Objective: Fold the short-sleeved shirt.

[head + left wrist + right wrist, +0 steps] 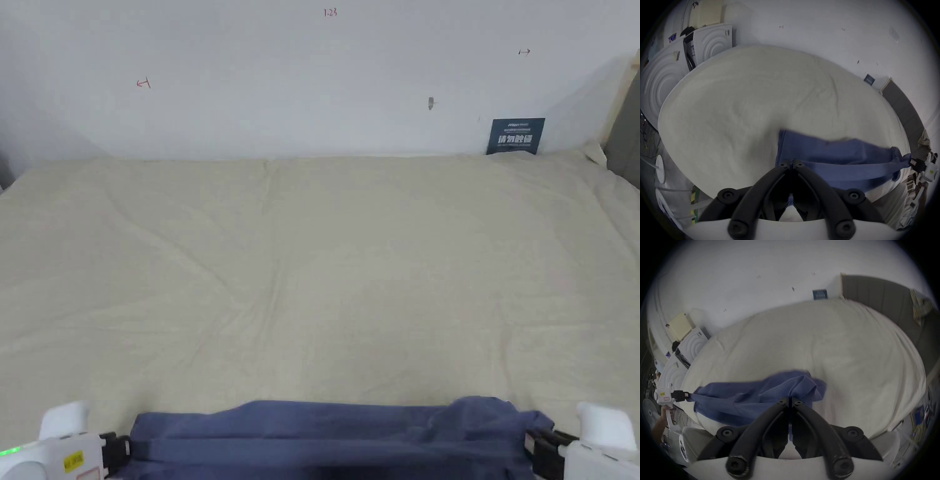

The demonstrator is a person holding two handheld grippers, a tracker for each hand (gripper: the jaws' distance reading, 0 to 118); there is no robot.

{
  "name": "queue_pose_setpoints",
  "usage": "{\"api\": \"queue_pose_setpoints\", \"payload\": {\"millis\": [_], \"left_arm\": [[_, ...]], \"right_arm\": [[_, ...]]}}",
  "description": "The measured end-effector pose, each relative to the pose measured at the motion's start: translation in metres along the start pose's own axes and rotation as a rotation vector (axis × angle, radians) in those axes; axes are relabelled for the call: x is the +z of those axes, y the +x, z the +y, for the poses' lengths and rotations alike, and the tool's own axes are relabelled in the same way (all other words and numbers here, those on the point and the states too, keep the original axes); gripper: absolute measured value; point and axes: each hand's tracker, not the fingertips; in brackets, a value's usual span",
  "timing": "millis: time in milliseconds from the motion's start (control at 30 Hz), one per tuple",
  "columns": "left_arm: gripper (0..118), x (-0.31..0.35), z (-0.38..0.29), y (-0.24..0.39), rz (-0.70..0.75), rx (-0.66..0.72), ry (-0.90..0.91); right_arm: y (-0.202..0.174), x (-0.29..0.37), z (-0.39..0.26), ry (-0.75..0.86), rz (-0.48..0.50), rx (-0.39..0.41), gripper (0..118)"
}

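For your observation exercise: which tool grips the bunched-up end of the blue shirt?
The right tool: the blue shirt gathers into a wad there; the left tool holds flat fabric.

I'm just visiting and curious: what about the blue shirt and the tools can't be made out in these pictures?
- Shirt, head view: its near part is cut off by the bottom edge.
- Shirt's sleeves and collar: bunched folds hide them in every view.
- Left tool and right tool: the pinched cloth edge is hidden between the shut jaws.
- Blue sign on the wall: too small.

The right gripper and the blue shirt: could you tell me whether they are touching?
Touching. In the right gripper view the right gripper has its jaws closed on a bunched fold of the blue shirt.
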Motion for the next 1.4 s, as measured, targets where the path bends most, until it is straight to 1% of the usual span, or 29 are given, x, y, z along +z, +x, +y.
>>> {"api": "queue_pose_setpoints", "payload": {"millis": [133, 167, 267, 300, 333, 367, 400, 433, 500, 533, 600, 733, 867, 900, 933, 967, 1000, 1033, 1067, 1100, 1133, 1167, 1233, 1400], "left_arm": [[2, -0.016, -0.032, -0.001, 0.033, -0.010, -0.057], [2, -0.016, -0.038, 0.000, 0.041, -0.007, -0.063], [3, -0.020, -0.045, 0.000, 0.045, 0.014, -0.086], [7, -0.019, -0.045, -0.001, 0.045, 0.024, -0.080], [32, -0.015, -0.043, 0.000, 0.049, 0.040, -0.066], [61, -0.011, -0.039, 0.003, 0.057, 0.054, -0.058], [78, -0.007, -0.035, 0.005, 0.063, 0.068, -0.048], [81, 0.001, -0.030, 0.009, 0.054, 0.074, -0.037], [82, 0.019, -0.020, 0.017, -0.030, 0.063, 0.043], [84, 0.029, -0.012, 0.024, -0.040, 0.051, 0.083], [90, 0.050, 0.003, 0.040, -0.052, 0.018, 0.165], [90, 0.096, 0.030, 0.081, -0.073, -0.087, 0.389], [90, 0.124, 0.042, 0.116, -0.026, -0.210, 0.592], [90, 0.128, 0.042, 0.122, -0.014, -0.211, 0.625], [89, 0.132, 0.042, 0.128, -0.016, -0.216, 0.663], [88, 0.135, 0.042, 0.133, -0.018, -0.223, 0.703], [82, 0.137, 0.041, 0.137, -0.019, -0.226, 0.728], [66, 0.140, 0.039, 0.142, -0.018, -0.234, 0.756], [43, 0.142, 0.037, 0.146, -0.026, -0.237, 0.784], [14, 0.144, 0.036, 0.147, -0.052, -0.246, 0.815], [1, 0.144, 0.035, 0.150, -0.071, -0.243, 0.809], [0, 0.144, 0.033, 0.152, -0.065, -0.231, 0.803], [0, 0.143, 0.035, 0.151, -0.123, -0.235, 0.795], [0, 0.138, 0.036, 0.151, -0.118, -0.225, 0.772]], "right_arm": [[0.008, -0.020, -0.026, -0.059, -0.063, -0.021, 2], [0.008, -0.023, -0.029, -0.062, -0.067, -0.031, 2], [0.005, -0.023, -0.031, -0.066, -0.080, -0.021, 3], [0.002, -0.021, -0.030, -0.064, -0.084, -0.011, 6], [-0.001, -0.017, -0.026, -0.063, -0.089, 0.006, 22], [-0.005, -0.012, -0.022, -0.053, -0.104, 0.026, 42], [-0.009, -0.007, -0.019, -0.034, -0.118, 0.043, 62], [-0.015, 0.000, -0.013, 0.000, -0.118, 0.068, 72], [-0.024, 0.014, 0.004, 0.080, -0.097, 0.087, 81], [-0.030, 0.022, 0.012, 0.129, -0.100, 0.115, 82], [-0.045, 0.038, 0.031, 0.211, -0.080, 0.140, 82], [-0.077, 0.074, 0.062, 0.431, -0.040, 0.191, 82], [-0.107, 0.099, 0.076, 0.614, -0.045, 0.243, 82], [-0.114, 0.103, 0.078, 0.642, -0.052, 0.256, 81], [-0.120, 0.106, 0.078, 0.669, -0.063, 0.263, 77], [-0.126, 0.110, 0.079, 0.693, -0.068, 0.270, 69], [-0.129, 0.112, 0.079, 0.713, -0.075, 0.276, 60], [-0.133, 0.112, 0.080, 0.730, -0.093, 0.276, 30], [-0.136, 0.113, 0.080, 0.740, -0.103, 0.293, 1], [-0.138, 0.113, 0.080, 0.748, -0.106, 0.293, 0], [-0.137, 0.114, 0.078, 0.770, -0.109, 0.289, 0], [-0.138, 0.116, 0.077, 0.767, -0.092, 0.295, 0], [-0.138, 0.118, 0.076, 0.764, -0.086, 0.288, 0], [-0.139, 0.119, 0.076, 0.770, -0.091, 0.302, 0]]}}
